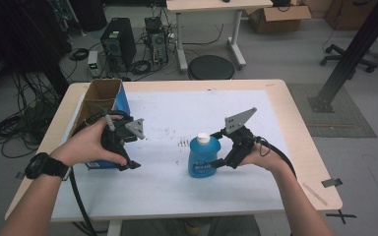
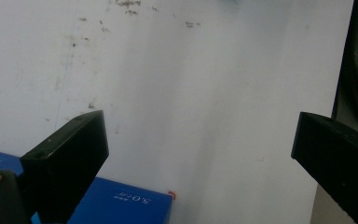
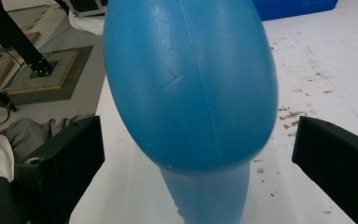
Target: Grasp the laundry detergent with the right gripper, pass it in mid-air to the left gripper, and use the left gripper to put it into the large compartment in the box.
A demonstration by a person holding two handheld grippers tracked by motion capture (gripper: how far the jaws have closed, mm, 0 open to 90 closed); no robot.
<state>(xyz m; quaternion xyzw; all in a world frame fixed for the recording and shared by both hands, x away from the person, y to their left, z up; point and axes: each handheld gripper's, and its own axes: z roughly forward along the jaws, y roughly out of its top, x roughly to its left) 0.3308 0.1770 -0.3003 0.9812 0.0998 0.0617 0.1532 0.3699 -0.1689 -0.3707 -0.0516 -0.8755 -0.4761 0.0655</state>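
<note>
white table [image 1: 167, 196], blue bottle [image 1: 203, 157], open right gripper [image 1: 220, 147]

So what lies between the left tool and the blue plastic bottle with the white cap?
Nothing but bare white table cover with a few dark specks, seen in the high view, separates the left tool from the blue plastic bottle.

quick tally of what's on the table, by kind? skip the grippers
Blue bottle with white cap: 1
Open cardboard box with blue side: 1
White mat covering the tabletop: 1
Total: 3
</note>
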